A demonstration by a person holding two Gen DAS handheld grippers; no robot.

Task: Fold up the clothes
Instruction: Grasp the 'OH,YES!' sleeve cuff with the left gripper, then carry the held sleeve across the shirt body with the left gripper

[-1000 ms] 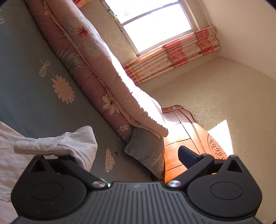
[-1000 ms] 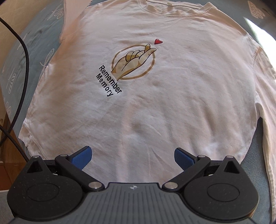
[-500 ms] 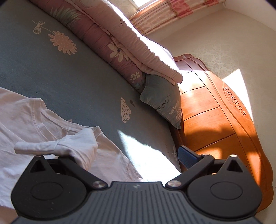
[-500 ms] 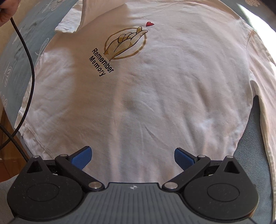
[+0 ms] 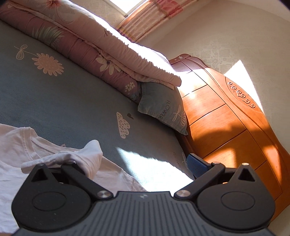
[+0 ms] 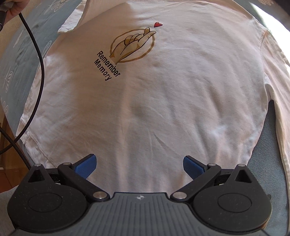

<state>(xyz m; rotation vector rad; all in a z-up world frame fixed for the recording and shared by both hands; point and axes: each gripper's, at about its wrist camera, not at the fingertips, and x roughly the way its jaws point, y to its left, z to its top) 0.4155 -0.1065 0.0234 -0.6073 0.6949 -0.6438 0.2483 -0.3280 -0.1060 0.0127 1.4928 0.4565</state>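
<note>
Seen through the right wrist camera: white cotton T-shirt (image 6: 163, 109) spread front-up across the grey-blue flower-patterned bed sheet (image 6: 16, 76), filling nearly the whole view, neck end towards 12 o'clock and hem towards 6 o'clock. Printed on the chest, at about 11 o'clock from the middle: gold ring-and-hand emblem (image 6: 132, 45) with a small red heart and the black words "Remember Memory". One short sleeve jutting at 11 o'clock, the other side's sleeve trailing down the 3 o'clock edge. Right tongs (image 6: 139, 165) released, blue pads wide apart over the hem at 6 o'clock, grasping nothing; whether touching the cloth, cannot tell. Black cable (image 6: 39, 54) curving down the 9 o'clock edge from a person's hand (image 6: 10, 7) in the 11 o'clock corner. Seen through the left wrist camera: left tongs (image 5: 137, 163) likewise spread wide, with a bunched white sleeve end (image 5: 87, 156) draped over the finger at 7 o'clock and the opposite blue pad bare at 5 o'clock. Collar of the same shirt at 9 o'clock on the sheet. Beyond, at 11 to 12 o'clock, a folded pink floral quilt (image 5: 81, 45) resting on a grey-blue pillow (image 5: 161, 107) lettered "FLOWER". At 3 o'clock, a carved orange wooden headboard (image 5: 226, 127) in patchy sunlight. Pink striped curtain (image 5: 154, 16) at 12 o'clock.
</note>
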